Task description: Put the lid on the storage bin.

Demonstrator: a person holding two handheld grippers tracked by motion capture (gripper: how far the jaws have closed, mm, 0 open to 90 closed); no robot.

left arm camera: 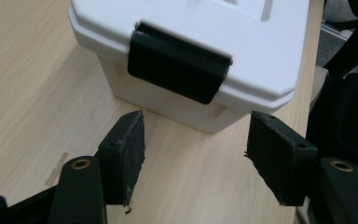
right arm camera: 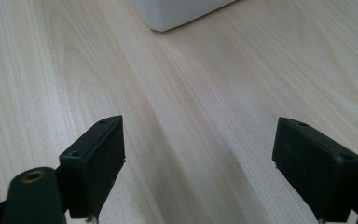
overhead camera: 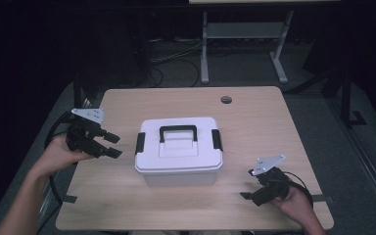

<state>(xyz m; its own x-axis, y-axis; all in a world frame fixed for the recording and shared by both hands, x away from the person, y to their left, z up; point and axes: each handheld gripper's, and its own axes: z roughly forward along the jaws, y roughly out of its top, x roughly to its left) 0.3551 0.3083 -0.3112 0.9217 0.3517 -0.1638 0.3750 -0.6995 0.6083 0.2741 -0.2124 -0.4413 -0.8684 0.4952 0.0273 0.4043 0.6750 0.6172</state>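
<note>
Storage box [overhead camera: 178, 152]: white plastic box with a lid, standing upright near the middle of the wooden table [overhead camera: 254, 117], between the two grippers.
Left gripper [overhead camera: 111, 145]: held in the person's left hand [overhead camera: 61, 152] at the left edge of the table, just beside the left end of the box; its jaws are spread apart with nothing between them and point toward the box without touching it.
Left latch [left arm camera: 177, 67]: black clasp on the left end of the box, lying flat over the lid edge; in the left gripper view it sits straight ahead of the spread jaws, and bare table shows between the fingertips and the box.
Carry handle [overhead camera: 177, 132]: black, lying flat in the recess on top of the lid.
Right latch [overhead camera: 217, 140]: black clasp on the right end of the box, also lying flat.
Cable hole [overhead camera: 226, 100]: round hole in the table top, behind the box and to the right of it.
Right gripper [overhead camera: 247, 183]: held in the person's right hand [overhead camera: 293, 198] near the front right corner of the table, well apart from the box; its jaws stand wide over bare wood and hold nothing.
Box corner [right arm camera: 177, 11]: in the right gripper view a white lower corner of the box shows at the top, far ahead of the jaws.
</note>
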